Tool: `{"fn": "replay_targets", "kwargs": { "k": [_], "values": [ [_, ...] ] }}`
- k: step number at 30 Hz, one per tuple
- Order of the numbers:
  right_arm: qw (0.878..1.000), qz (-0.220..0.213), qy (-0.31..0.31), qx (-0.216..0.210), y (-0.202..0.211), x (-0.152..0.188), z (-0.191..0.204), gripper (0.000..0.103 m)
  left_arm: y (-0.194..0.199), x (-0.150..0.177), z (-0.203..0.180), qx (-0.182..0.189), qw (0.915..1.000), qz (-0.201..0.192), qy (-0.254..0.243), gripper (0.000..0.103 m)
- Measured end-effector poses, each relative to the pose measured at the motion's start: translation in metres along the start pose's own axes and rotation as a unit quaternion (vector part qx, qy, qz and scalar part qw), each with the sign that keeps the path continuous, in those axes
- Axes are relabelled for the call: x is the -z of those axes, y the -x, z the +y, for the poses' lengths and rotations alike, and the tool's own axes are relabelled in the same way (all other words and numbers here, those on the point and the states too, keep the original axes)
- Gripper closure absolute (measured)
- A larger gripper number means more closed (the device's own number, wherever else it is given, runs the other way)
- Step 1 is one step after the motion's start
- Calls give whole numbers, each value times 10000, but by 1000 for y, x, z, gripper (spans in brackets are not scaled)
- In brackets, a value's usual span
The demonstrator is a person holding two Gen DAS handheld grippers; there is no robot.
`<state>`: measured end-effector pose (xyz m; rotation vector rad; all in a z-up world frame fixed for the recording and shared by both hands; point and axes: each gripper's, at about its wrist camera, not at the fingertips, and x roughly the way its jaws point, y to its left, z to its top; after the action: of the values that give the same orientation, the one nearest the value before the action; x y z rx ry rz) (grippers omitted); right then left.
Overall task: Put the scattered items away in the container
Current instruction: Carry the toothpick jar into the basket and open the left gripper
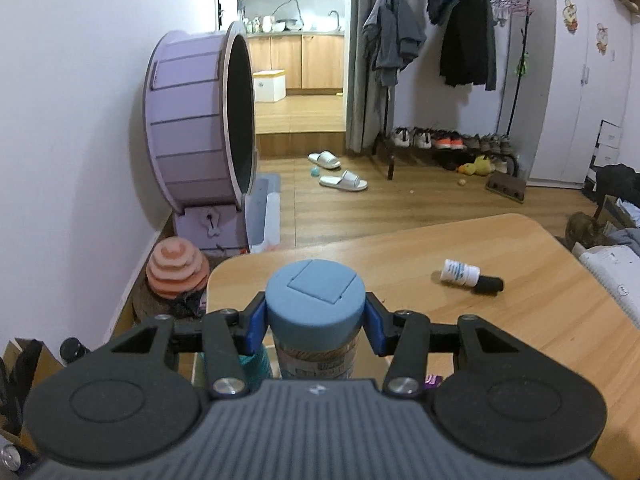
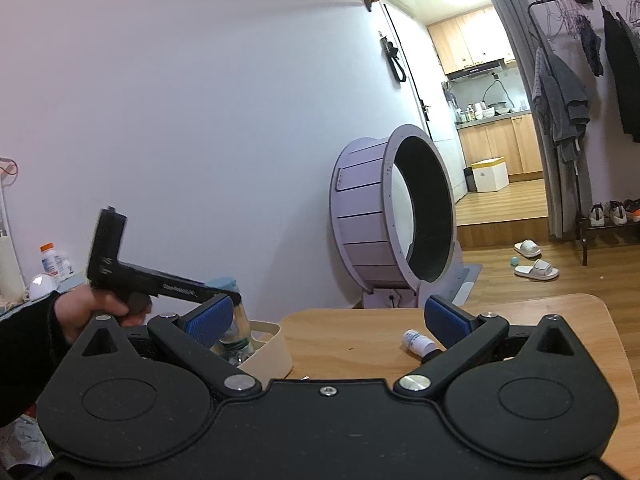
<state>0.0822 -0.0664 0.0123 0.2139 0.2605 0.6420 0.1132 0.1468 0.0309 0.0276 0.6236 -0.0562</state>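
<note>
My left gripper (image 1: 316, 320) is shut on the blue cap of a jar (image 1: 315, 300) with a printed label, held upright over the left end of the wooden table (image 1: 500, 320). In the right wrist view that jar (image 2: 236, 312) hangs over the cream container (image 2: 272, 354) at the table's left end, with a hand (image 2: 86, 314) holding the left gripper. A small white bottle with a black cap (image 1: 470, 276) lies on its side on the table. My right gripper (image 2: 328, 322) is open, with nothing between its fingers, and the white bottle (image 2: 418, 342) lies just inside its right finger.
A purple cat wheel (image 1: 196, 120) stands on the floor past the table's far left. A pink striped toy (image 1: 176, 274) sits below the table corner. Slippers (image 1: 340, 170), a clothes rack (image 1: 460, 52) and shoes lie farther off. A cat (image 1: 582, 230) and bedding are at the right edge.
</note>
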Motion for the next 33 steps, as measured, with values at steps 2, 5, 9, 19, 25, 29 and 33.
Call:
{"fn": "replay_targets", "kwargs": {
  "k": [2, 5, 9, 19, 25, 29, 33],
  "values": [
    [10000, 19, 30, -40, -1, 1, 3, 0, -6, 1, 3, -17, 10000, -38, 85, 55],
    [10000, 45, 71, -50, -2, 2, 5, 0, -12, 1, 6, -7, 9998, -81, 193, 54],
    [10000, 71, 62, -30, -2, 2, 5, 0, -14, 6, 3, -37, 9999, -144, 86, 55],
    [9999, 123, 81, -44, 0, 4, 11, 0, -18, 11, -9, 32, 10000, 81, -35, 50],
    [9999, 110, 77, -31, -2, 0, 9, 0, 9, 7, -25, -3, 9996, -203, -190, 43],
    [10000, 62, 40, 32, 2, -1, 5, 0, 22, 10, -48, 252, 9988, -317, -274, 40],
    [9999, -21, -14, 142, 8, -4, -4, 0, 20, 15, -80, 639, 9970, -316, -296, 39]
  ]
}}
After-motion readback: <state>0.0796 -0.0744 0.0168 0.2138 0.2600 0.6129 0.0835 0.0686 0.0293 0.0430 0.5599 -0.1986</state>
